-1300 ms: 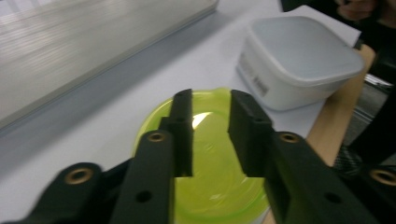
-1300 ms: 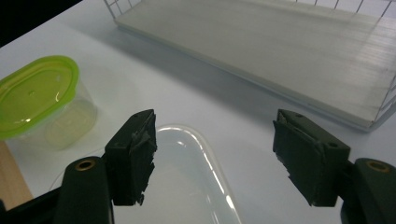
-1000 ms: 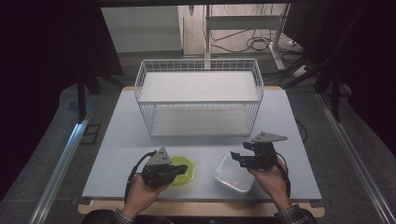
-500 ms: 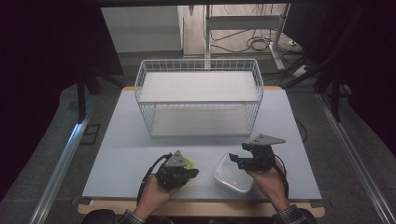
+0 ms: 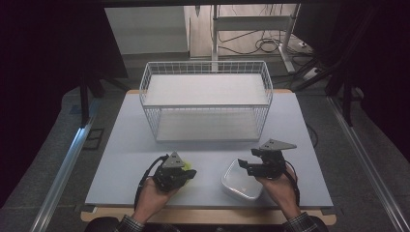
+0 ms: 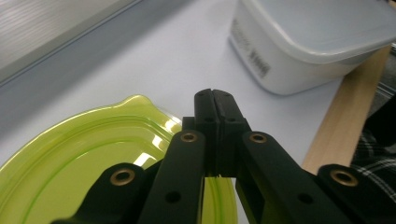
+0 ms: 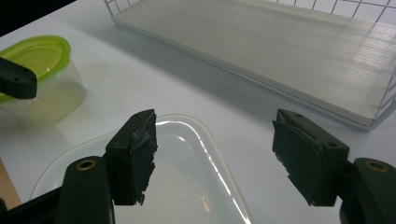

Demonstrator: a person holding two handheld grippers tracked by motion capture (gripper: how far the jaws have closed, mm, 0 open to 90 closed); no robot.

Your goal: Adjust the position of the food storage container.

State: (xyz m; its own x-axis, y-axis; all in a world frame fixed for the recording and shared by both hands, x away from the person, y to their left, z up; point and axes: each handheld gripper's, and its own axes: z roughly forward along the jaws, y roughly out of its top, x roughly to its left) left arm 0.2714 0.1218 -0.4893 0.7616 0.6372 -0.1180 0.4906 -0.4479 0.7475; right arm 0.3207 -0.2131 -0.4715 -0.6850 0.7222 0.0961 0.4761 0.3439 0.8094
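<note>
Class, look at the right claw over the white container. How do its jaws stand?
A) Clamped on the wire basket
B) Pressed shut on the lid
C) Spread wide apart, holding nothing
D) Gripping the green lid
C: in the right gripper view the right claw has its jaws spread wide above the white container, gripping nothing.

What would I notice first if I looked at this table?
The big white wire basket at the far middle of the table stands out most. Closer to the person, the left gripper sits with its fingers shut above a bright green-lidded tub. The right gripper hangs open over a white container near the front edge.
</note>
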